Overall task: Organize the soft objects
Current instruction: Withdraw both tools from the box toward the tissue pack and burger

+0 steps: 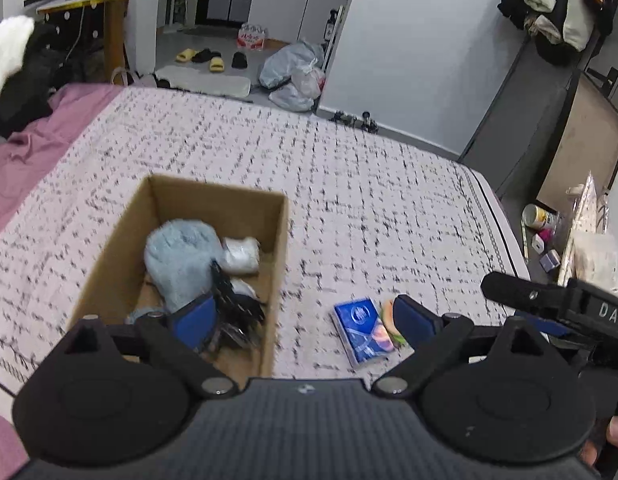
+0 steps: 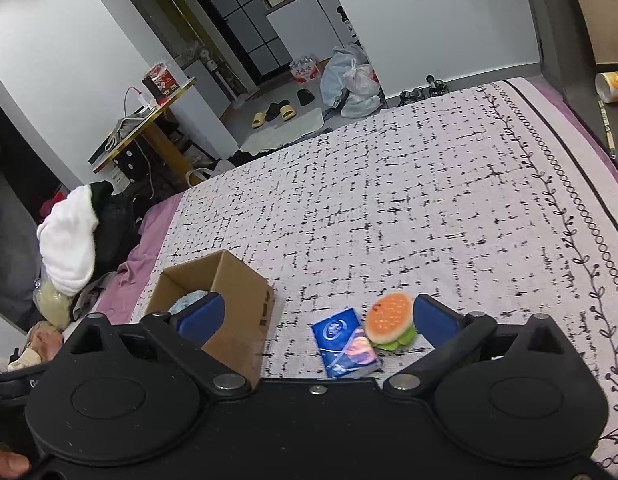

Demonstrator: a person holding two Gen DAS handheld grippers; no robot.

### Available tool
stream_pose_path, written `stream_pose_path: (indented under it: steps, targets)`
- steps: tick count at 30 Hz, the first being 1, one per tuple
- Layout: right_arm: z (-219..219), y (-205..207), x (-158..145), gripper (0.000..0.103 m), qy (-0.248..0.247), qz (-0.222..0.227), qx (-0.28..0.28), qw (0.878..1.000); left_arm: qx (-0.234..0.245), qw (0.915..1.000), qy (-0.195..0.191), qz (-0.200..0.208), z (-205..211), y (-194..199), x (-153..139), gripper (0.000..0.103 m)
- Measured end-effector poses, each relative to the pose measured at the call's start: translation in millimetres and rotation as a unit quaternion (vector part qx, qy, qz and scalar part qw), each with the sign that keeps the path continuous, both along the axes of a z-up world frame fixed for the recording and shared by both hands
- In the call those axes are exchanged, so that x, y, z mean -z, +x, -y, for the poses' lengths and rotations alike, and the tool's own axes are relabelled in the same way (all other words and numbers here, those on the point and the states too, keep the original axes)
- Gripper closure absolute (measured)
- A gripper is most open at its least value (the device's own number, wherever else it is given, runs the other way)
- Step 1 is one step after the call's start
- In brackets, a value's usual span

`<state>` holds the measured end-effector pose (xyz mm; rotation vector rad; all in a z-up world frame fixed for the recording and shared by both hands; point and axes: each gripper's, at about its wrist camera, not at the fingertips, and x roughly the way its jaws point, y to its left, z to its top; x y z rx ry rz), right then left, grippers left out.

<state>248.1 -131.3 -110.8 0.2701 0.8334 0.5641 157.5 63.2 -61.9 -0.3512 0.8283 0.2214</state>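
Ahead of the left gripper (image 1: 305, 316), jaws spread wide and holding nothing, sits the cardboard box (image 1: 149, 208) on the patterned bedspread (image 1: 349, 168); a pale blue plush (image 1: 181, 256) and a white bundle (image 1: 241, 254) lie inside. Between the right gripper's (image 2: 315, 320) wide, empty jaws lie a blue tissue pack (image 2: 345, 346) and, touching it, a burger plush (image 2: 391, 322).
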Motion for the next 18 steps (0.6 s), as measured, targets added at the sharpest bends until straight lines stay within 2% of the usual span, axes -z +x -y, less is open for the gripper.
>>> stream_pose_path:
  steps: [7,18]
  targets:
    - [21,3,6,0.000,-0.007,-0.008,-0.005,1.000,-0.012,0.9999,0.000,-0.013,22,2,8,0.008]
    - [39,9,21,0.000,-0.026,-0.015,-0.033,0.999,-0.002,0.9993,0.008,-0.036,51,17,19,0.008]
